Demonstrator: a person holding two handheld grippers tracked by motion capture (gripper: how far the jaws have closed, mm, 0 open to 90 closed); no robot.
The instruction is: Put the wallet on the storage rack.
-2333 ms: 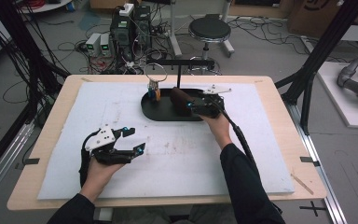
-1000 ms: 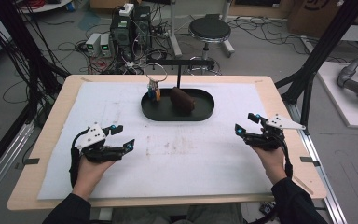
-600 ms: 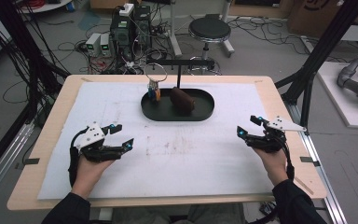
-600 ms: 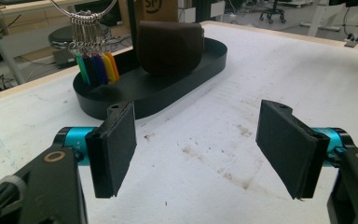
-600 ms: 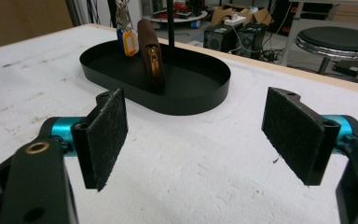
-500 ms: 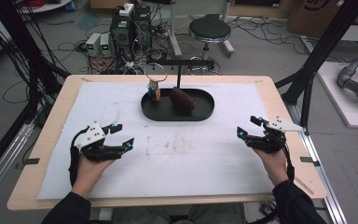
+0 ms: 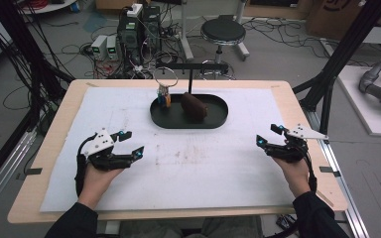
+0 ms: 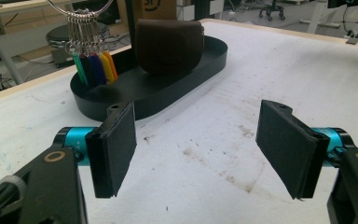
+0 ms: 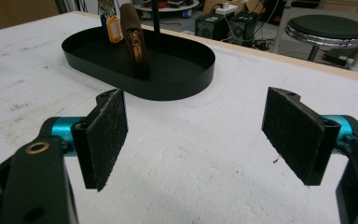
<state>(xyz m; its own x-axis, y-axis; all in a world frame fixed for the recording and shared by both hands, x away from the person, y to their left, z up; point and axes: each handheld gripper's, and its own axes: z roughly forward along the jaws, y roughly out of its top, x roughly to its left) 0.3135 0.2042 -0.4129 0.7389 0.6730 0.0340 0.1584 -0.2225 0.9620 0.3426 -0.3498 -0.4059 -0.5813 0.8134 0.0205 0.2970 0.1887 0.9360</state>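
Table [image 7: 278, 99] with white mat; black oval tray [image 7: 218, 119] at far centre, well apart from both hands.

Brown pouch [image 7: 194, 106] stands upright in the tray, zipper edge facing the right gripper view. Key ring [image 7: 164, 79] with coloured tags [image 8: 93, 65] hangs from the stand [image 7: 191, 67], tags just beside the pouch, touching or not I cannot tell.

Change: about two seconds ago the right gripper [image 7: 272, 136] was at the tray, over the pouch. Now pulled back to the near right of the mat, jaws wide apart, nothing between them. Left gripper [image 7: 129, 144] shifted slightly left, jaws likewise spread and empty.

Last half second: no visible movement in either hand.

Reading: pouch placed and released; both hands parked. Placement step looks finished.
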